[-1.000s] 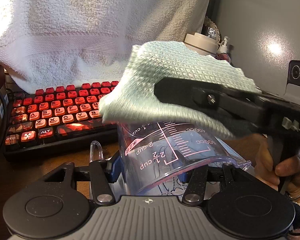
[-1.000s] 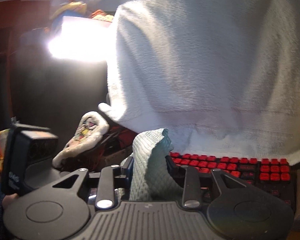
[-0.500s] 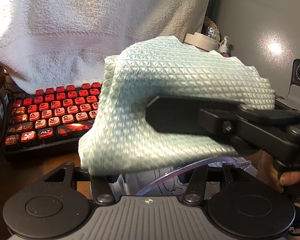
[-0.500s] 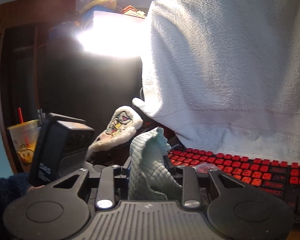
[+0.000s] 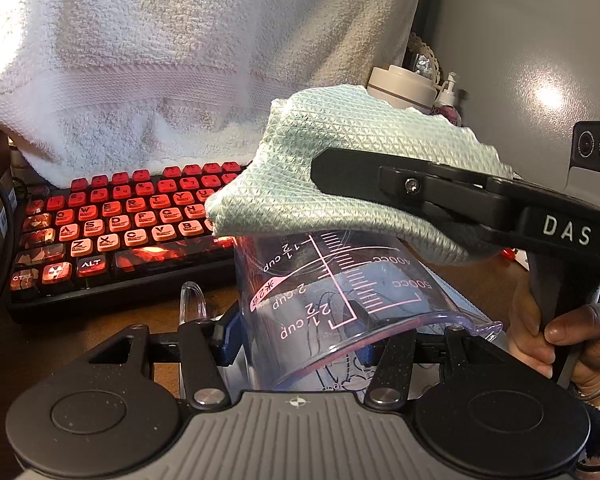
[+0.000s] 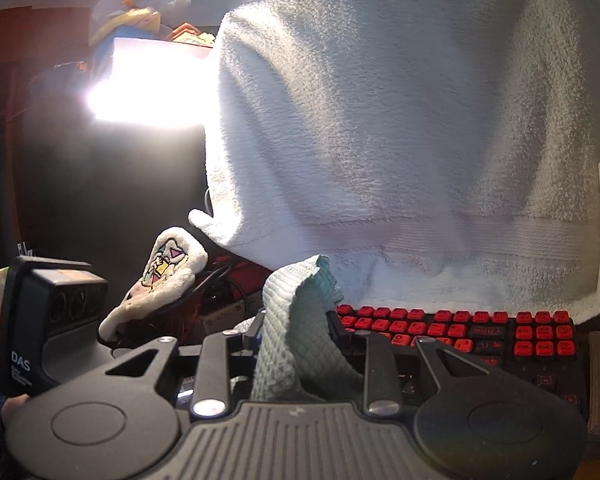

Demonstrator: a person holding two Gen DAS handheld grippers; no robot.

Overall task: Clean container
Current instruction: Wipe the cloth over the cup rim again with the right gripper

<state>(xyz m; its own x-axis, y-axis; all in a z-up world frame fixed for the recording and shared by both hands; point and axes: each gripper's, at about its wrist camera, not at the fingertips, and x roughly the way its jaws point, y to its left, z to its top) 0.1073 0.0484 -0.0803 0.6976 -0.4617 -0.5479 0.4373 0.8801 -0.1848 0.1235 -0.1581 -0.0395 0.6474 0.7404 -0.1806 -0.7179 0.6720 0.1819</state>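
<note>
The left tool (image 5: 320, 344) is closed on a clear plastic measuring cup (image 5: 340, 292), its two fingers pinching the cup's wall close to the rim. The cup is held off the worktop (image 5: 100, 332) with its mouth and pour spout toward the camera and its base pointing away, so the pink scale reads upside down. Its long axis runs roughly along the tool's fingers, tipped a little upward at the far end, and its handle (image 5: 192, 300) sticks out on the left.

I judge the cup light, stiff and slick: thin clear plastic that could flex or slide if pinched on the wall alone. The rim and the handle look like the surest places to hold it, and the present grip near the rim suits that.

The right tool (image 5: 332, 176) comes in from the right, clamped on a pale green waffle-weave cloth (image 5: 340, 160). The cloth is soft and limp and drapes over the cup's far end; the right wrist view shows it bunched between the fingers.

Behind them a red-keyed keyboard (image 5: 120, 220) lies on the worktop, with a white towel (image 5: 180, 60) hanging above it.
</note>
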